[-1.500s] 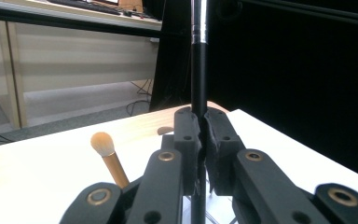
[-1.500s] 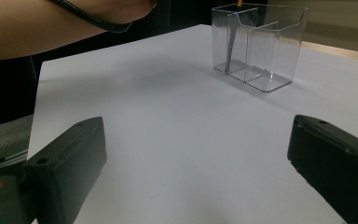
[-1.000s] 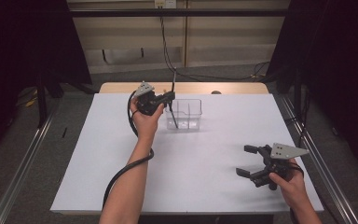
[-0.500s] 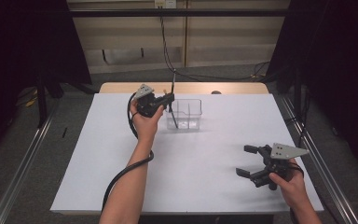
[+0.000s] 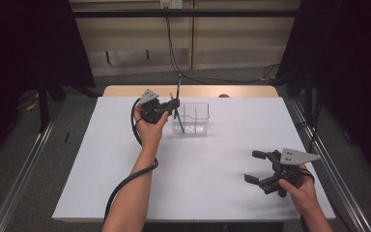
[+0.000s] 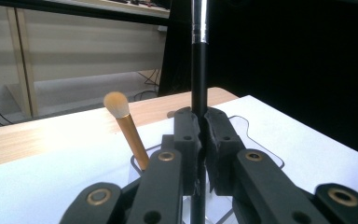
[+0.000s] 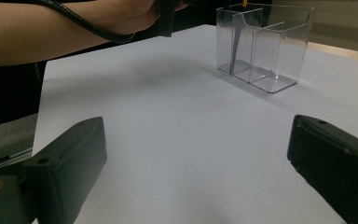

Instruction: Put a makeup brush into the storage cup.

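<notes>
Even overhead light, dark surroundings, soft shadows, blurred near tongs.

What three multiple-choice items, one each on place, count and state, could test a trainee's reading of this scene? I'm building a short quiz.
1. Where does the clear organiser stand?
A. far middle of the white table
B. near right corner
C. on the floor

2. How many compartments does the clear organiser have?
A. one
B. two
C. four

3. How are the right gripper's jaws?
A. shut on a brush
B. open, holding nothing
C. shut on a cable

Answers:
1 A, beside the left gripper in the high view.
2 B, one divider splits it.
3 B, bare white table lies between them.
</notes>
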Available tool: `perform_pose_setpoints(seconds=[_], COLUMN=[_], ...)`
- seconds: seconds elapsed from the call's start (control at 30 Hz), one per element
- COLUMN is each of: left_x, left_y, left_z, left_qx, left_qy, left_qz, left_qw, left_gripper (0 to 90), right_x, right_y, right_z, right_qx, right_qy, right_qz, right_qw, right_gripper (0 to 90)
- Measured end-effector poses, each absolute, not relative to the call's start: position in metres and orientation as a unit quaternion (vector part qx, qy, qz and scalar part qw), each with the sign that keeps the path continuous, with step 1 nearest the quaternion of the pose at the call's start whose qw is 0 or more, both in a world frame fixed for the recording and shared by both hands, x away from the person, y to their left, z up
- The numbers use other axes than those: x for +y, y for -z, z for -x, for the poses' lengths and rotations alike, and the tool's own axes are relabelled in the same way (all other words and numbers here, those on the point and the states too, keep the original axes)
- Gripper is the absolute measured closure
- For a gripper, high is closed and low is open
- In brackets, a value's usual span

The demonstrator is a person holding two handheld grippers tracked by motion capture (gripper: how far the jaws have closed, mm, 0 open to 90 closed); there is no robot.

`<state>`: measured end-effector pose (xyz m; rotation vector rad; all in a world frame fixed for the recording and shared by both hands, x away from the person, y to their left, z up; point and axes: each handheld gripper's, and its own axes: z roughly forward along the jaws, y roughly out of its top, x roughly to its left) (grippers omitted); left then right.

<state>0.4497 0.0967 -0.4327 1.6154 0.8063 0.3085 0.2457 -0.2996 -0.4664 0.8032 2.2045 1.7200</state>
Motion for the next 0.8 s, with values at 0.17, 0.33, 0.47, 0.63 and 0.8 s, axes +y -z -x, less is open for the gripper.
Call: perform_pose_setpoints(seconds=[0.17,0.33,0.47,0.63,0.8], left_x=[0.0977,0.0996,0.1006,0.1025,0.1044], left_y=[0.4324,0.4319,0.4310,0.4304,0.4332], left_z=[-0.4483,-0.4469,-0.4454,-0.4436,-0.4418], left_qx=[0.347,0.346,0.345,0.345,0.346], left_qy=[-0.135,-0.137,-0.139,-0.141,-0.140], left_qz=[-0.701,-0.703,-0.703,-0.707,-0.709], left_qw=[0.609,0.606,0.606,0.601,0.598], left_gripper=[84.2,84.1,84.1,84.0,83.9], right_x=[-0.2998,-0.2996,-0.2991,-0.2989,-0.2984], right_y=[0.4663,0.4662,0.4662,0.4663,0.4660], right_z=[-0.2459,-0.2459,-0.2460,-0.2460,-0.2461], right_qx=[0.752,0.752,0.752,0.752,0.753], right_qy=[-0.588,-0.588,-0.587,-0.588,-0.588], right_qz=[-0.275,-0.275,-0.274,-0.274,-0.273], right_qw=[0.117,0.117,0.117,0.116,0.117], right_gripper=[4.3,4.3,4.2,4.2,4.2])
